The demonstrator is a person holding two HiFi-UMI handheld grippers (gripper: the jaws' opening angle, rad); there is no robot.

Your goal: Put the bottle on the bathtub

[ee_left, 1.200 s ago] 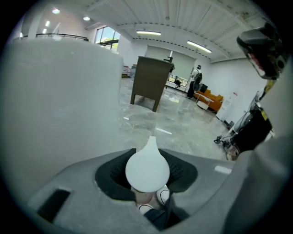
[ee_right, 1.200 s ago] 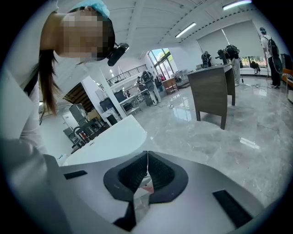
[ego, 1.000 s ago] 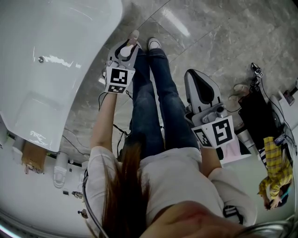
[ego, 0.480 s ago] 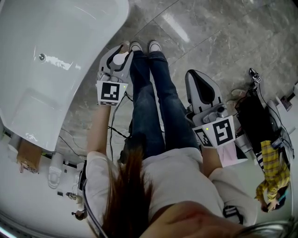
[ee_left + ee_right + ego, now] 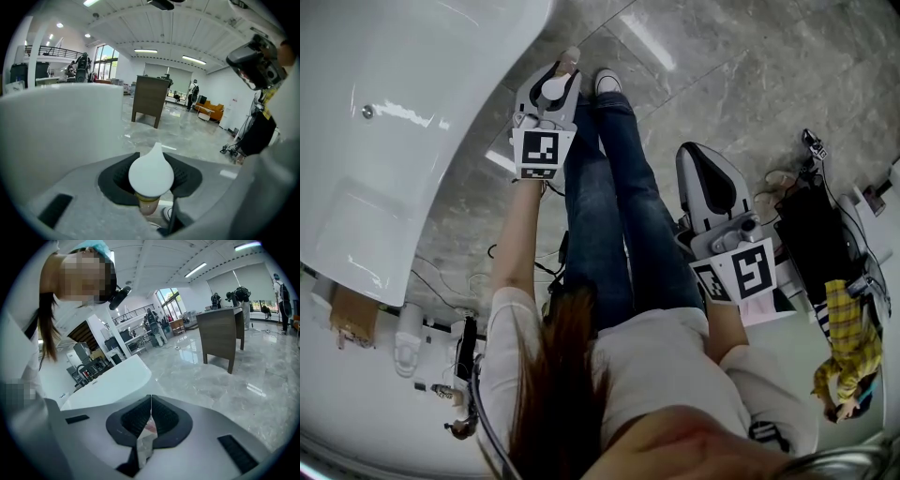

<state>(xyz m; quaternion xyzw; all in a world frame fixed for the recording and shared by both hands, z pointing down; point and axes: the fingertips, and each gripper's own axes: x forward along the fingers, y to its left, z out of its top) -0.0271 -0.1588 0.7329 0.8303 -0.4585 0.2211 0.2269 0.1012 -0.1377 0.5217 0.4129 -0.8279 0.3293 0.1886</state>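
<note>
The bathtub (image 5: 403, 112) fills the upper left of the frame. The floor (image 5: 741, 75) at the upper right is open; the person's legs (image 5: 614, 206) stand in the centre, and bags (image 5: 820, 223) crowd the right edge.

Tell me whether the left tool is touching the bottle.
Touching. The left gripper view shows the left tool clamped on the bottle, jaws pressing both its sides.

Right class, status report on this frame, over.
Left hand-held gripper shut on bottle. Right hand-held gripper shut, empty. Bottle not yet on bathtub. Nothing seen blocking.
</note>
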